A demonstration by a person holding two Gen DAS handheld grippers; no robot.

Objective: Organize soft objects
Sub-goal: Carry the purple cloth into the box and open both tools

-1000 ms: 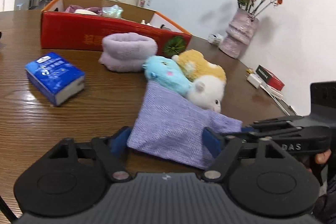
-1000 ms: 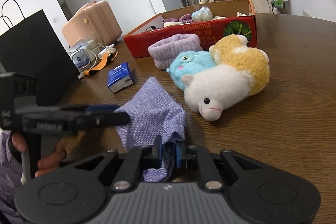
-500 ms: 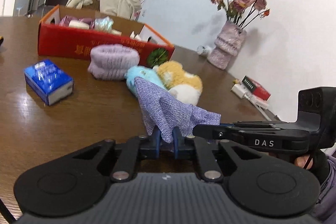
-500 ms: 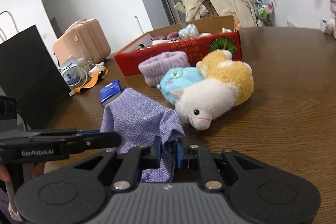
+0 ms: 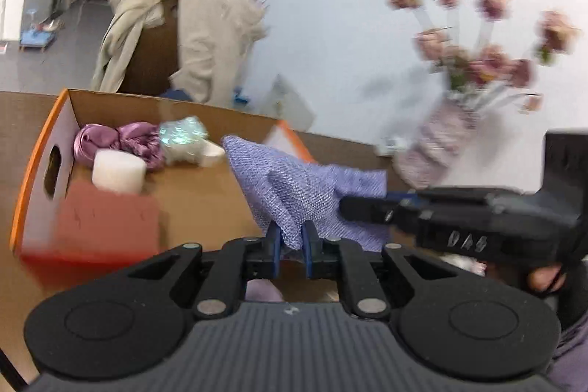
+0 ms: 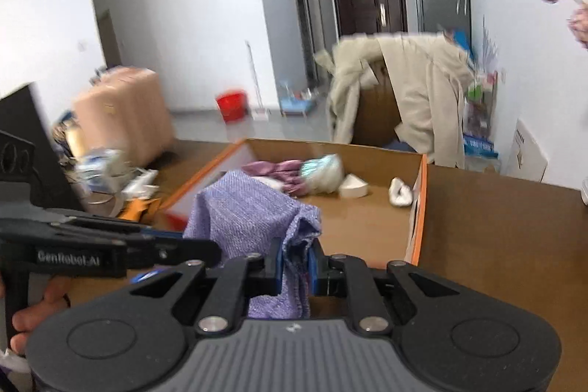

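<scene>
Left tool point(image 5: 291, 239): blue pads pinched on a fold of the lilac woven cloth point(image 5: 297, 186), which rises ahead of its tips.
Right tool point(image 6: 296, 259): clamped on another bunch of the same cloth, which drapes down between its pads and stands up just ahead and left of them.
Tools to each other: in the left wrist view the right tool's black body comes in from the right, its tips against the cloth; in the right wrist view the left tool comes in from the left the same way. A hand point(image 6: 35, 315) grips that handle.
Cloth: lifted clear of the desk point(image 6: 496, 234), stretched between both tools, in front of the open cardboard box point(image 6: 419, 208).
Box contents, beyond the cloth: purple satin fabric point(image 5: 117, 142), white cylinder point(image 5: 118, 171), shiny fluffy ball point(image 5: 182, 135), white piece near the right wall point(image 6: 400, 191).
In the way: the near red wall of the box point(image 5: 106, 226) lies ahead and left of the left tool.
Around: vase of dried roses point(image 5: 437, 142) to the right, blurred; beige coat point(image 6: 404, 94) over a chair behind the box; pink suitcase point(image 6: 125, 112) far left.
</scene>
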